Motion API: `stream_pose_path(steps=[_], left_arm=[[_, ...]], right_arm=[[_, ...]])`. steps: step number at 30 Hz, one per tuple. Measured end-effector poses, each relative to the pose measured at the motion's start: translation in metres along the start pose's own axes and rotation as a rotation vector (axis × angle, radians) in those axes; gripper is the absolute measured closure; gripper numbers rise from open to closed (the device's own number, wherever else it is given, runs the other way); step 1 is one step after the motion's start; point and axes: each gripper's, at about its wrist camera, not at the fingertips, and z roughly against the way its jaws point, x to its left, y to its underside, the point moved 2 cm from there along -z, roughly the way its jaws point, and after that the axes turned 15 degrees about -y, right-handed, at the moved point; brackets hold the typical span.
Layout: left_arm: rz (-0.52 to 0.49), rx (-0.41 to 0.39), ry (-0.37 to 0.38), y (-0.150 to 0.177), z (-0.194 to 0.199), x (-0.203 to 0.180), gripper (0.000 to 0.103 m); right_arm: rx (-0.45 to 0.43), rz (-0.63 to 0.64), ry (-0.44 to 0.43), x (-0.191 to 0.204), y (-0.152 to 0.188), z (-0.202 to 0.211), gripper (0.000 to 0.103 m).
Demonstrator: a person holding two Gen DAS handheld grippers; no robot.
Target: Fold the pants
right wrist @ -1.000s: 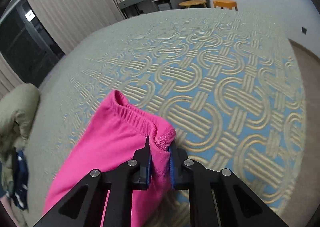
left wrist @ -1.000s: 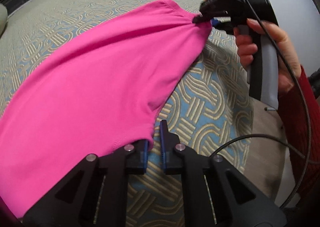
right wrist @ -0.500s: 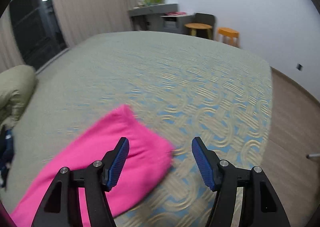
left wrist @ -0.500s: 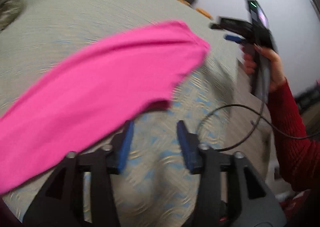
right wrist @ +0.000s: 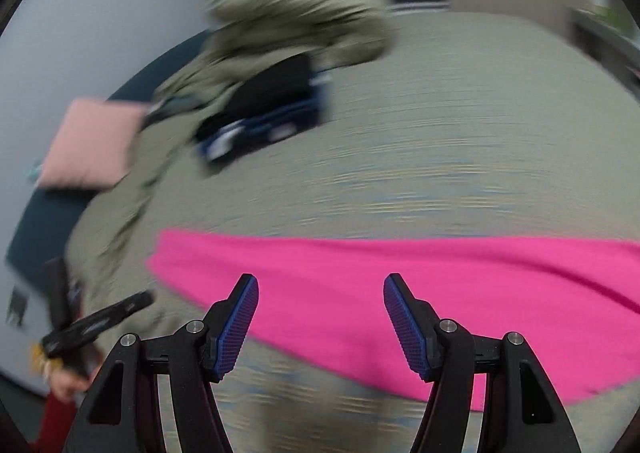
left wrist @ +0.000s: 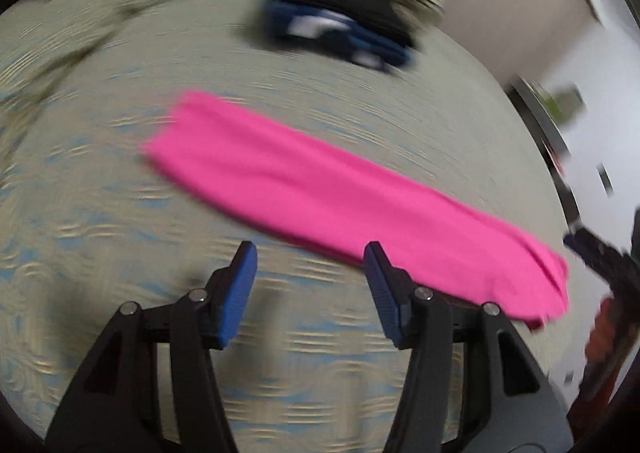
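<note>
The pink pants lie as a long folded strip on the patterned bedspread; they also show in the right wrist view. My left gripper is open and empty, just in front of the strip's near edge. My right gripper is open and empty, hovering over the strip's near edge. Both views are motion-blurred. The left gripper's black body shows at the left of the right wrist view.
A pile of clothes lies at the far side of the bed: an olive garment, a black one and a dark blue one. A pink cushion lies beside it. A wall and furniture stand at the right.
Both grippers let go of the pants and opened wide. Both swung round fast towards the leg end and the clothes pile. The pants now lie flat on the bed.
</note>
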Motion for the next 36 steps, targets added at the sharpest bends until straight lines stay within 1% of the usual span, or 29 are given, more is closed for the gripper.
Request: stream_pose_path(steps=[2,3,4,6,7,8,11,14,20,26,27,28,29,30,31,32,33,34,36], left_arm=[[0.063,0.012,0.003,-0.003,-0.006,0.026,0.046],[0.107,0.028,0.022,-0.005,-0.013,0.044,0.046],[0.134,0.037,0.039,-0.007,-0.018,0.053,0.046],[0.183,0.059,0.094,-0.013,-0.029,0.067,0.046],[0.204,0.072,0.133,-0.015,-0.036,0.072,0.046],[0.21,0.078,0.15,-0.015,-0.039,0.075,0.046],[0.201,0.08,0.163,-0.02,-0.054,0.068,0.046],[0.21,0.092,0.179,-0.026,-0.068,0.064,0.046],[0.233,0.083,0.194,-0.032,-0.075,0.064,0.046],[0.23,0.076,0.184,-0.04,-0.082,0.061,0.047],[0.231,0.074,0.181,-0.041,-0.083,0.061,0.049],[0.233,0.071,0.172,-0.041,-0.084,0.061,0.055],[0.233,0.073,0.166,-0.042,-0.085,0.062,0.064],[0.235,0.078,0.154,-0.043,-0.089,0.063,0.07],[0.239,0.083,0.148,-0.043,-0.091,0.065,0.084],[0.245,0.09,0.147,-0.044,-0.094,0.067,0.09],[0.261,0.098,0.167,-0.044,-0.097,0.07,0.09],[0.274,0.097,0.181,-0.044,-0.097,0.072,0.093],[0.287,0.092,0.194,-0.043,-0.096,0.074,0.094]], right_arm=[[0.052,0.025,-0.04,0.033,-0.001,-0.037,0.037],[0.076,0.033,-0.051,0.045,0.001,-0.053,0.037],[0.111,0.04,-0.068,0.059,0.005,-0.073,0.037],[0.164,0.035,-0.088,0.072,0.009,-0.098,0.037],[0.193,0.023,-0.098,0.079,0.012,-0.113,0.037],[0.207,0.015,-0.1,0.081,0.015,-0.12,0.037],[0.253,-0.025,-0.077,0.083,0.017,-0.149,0.037],[0.272,-0.044,-0.053,0.075,0.02,-0.156,0.037],[0.269,-0.077,0.004,0.059,0.019,-0.158,0.037],[0.289,-0.145,0.01,0.038,0.024,-0.161,0.037],[0.293,-0.154,0.011,0.035,0.025,-0.162,0.037],[0.296,-0.161,0.012,0.033,0.026,-0.163,0.037],[0.297,-0.167,0.012,0.031,0.027,-0.164,0.037],[0.298,-0.17,0.012,0.03,0.028,-0.164,0.037],[0.298,-0.175,0.013,0.028,0.028,-0.165,0.037],[0.298,-0.18,0.011,0.027,0.029,-0.165,0.037],[0.297,-0.181,0.009,0.026,0.03,-0.164,0.037],[0.295,-0.183,0.007,0.025,0.03,-0.163,0.037],[0.291,-0.186,0.005,0.023,0.031,-0.163,0.037]])
